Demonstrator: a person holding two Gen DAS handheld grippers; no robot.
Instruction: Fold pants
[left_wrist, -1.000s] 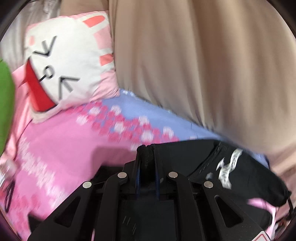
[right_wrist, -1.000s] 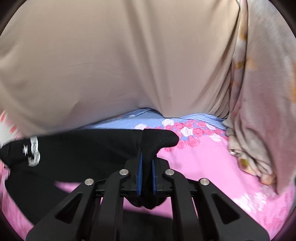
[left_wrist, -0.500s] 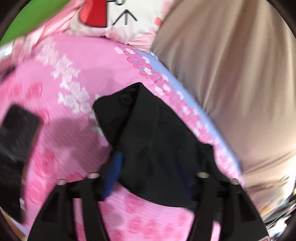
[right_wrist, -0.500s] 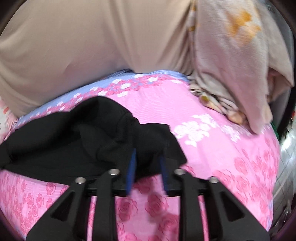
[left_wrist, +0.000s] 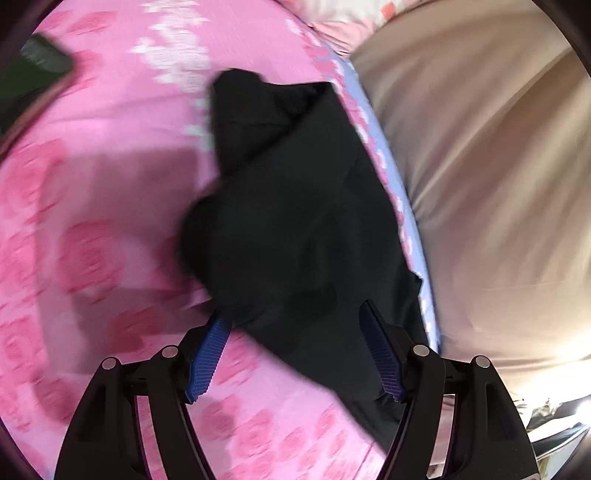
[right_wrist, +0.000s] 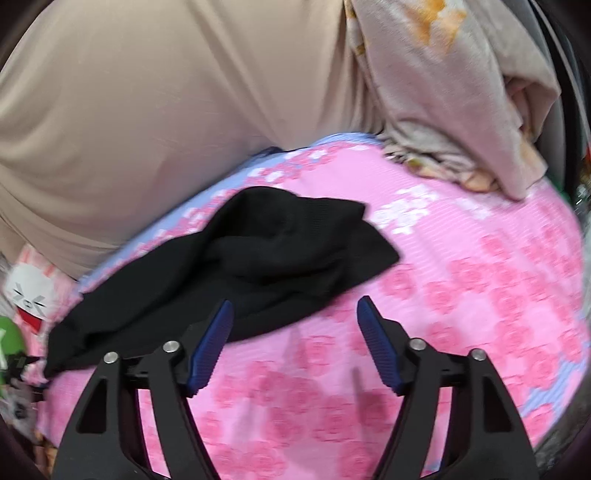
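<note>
Both views motion-blurred; fine detail unreliable.

Pants (left_wrist: 295, 221): black, lying in a loose bunched heap on the pink flowered bed sheet (left_wrist: 110, 192). Not flat; several overlapping folds and a raised hump are visible in the right wrist view (right_wrist: 266, 251). One long edge runs beside the blue flowered border of the sheet (right_wrist: 236, 177), which meets a large tan cloth (right_wrist: 147, 92) behind it.

Left gripper (left_wrist: 295, 354): jaws spread wide, blue ribbed pads (left_wrist: 208, 360) apart, holding nothing. It hangs over the near end of the pants, with black fabric showing in the gap between the fingers. Cannot tell whether the pads touch the fabric.

Right gripper (right_wrist: 295, 345): jaws likewise spread wide, nothing held. Its left pad (right_wrist: 212, 343) sits in front of the pants' near edge; the gap between the fingers mostly shows bare pink sheet (right_wrist: 443, 295). Contact with fabric cannot be judged.

Surroundings: rabbit-face pillow (right_wrist: 31, 295) at the far left end of the pants, with a green object (right_wrist: 9, 341) next to it. Crumpled beige flowered blanket (right_wrist: 461, 110) on the bed to the right, well apart from the pants. Dark flat object (left_wrist: 33, 77) on the sheet at upper left of the left wrist view; too blurred to identify.
</note>
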